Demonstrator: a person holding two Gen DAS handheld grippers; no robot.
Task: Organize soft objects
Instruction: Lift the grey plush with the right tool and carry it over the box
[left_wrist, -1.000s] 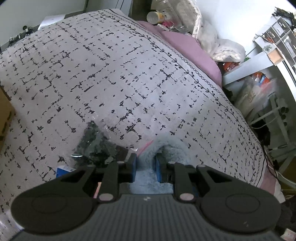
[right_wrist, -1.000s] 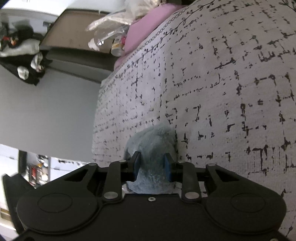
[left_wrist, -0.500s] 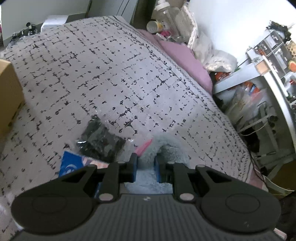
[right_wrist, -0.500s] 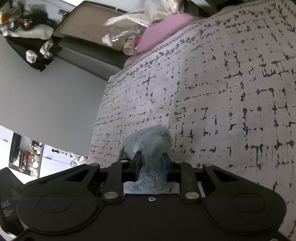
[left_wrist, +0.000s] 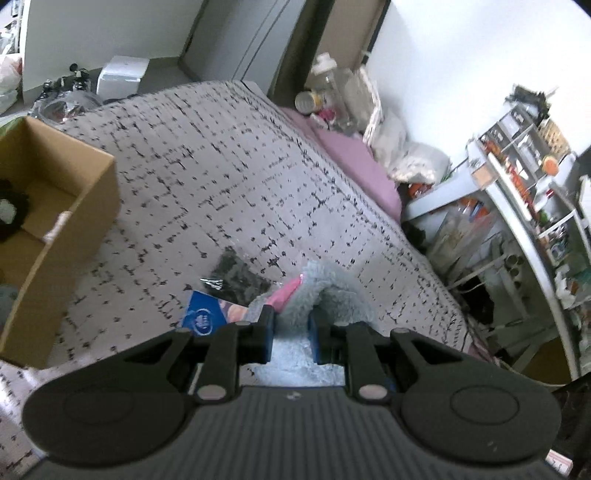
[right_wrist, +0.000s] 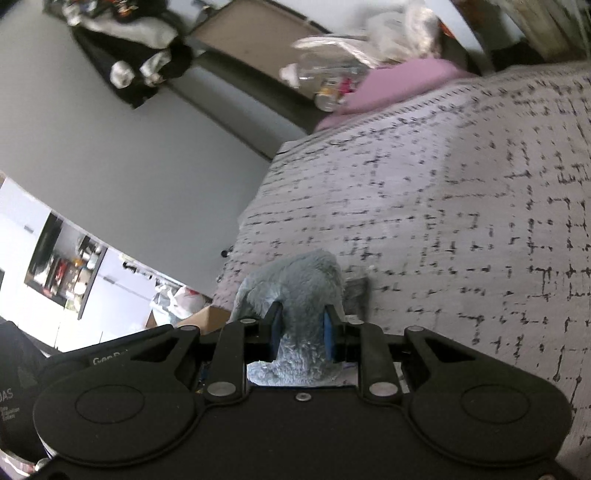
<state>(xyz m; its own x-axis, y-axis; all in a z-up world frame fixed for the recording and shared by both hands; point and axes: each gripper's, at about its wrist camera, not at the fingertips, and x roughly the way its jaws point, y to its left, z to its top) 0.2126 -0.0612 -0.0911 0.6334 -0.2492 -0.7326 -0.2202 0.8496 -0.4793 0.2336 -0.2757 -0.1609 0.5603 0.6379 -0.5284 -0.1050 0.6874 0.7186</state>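
Note:
A fluffy grey-blue soft item (left_wrist: 325, 291) with a pink part (left_wrist: 286, 293) is held above the patterned bed cover (left_wrist: 221, 177). My left gripper (left_wrist: 291, 332) is shut on one end of it. My right gripper (right_wrist: 302, 334) is shut on its other end (right_wrist: 295, 284). Both hold it lifted off the bed. An open cardboard box (left_wrist: 48, 206) stands at the left of the bed, with a dark item inside.
A clear bag of black pieces (left_wrist: 236, 277) and a blue packet (left_wrist: 205, 314) lie on the cover below the left gripper. A pink pillow (left_wrist: 354, 170), bottles and bags sit at the bed's far end. White shelves (left_wrist: 524, 192) stand right of the bed.
Both grippers have risen and pulled back with the fluffy item, lifting it off the bed. The cardboard box has come into the left wrist view.

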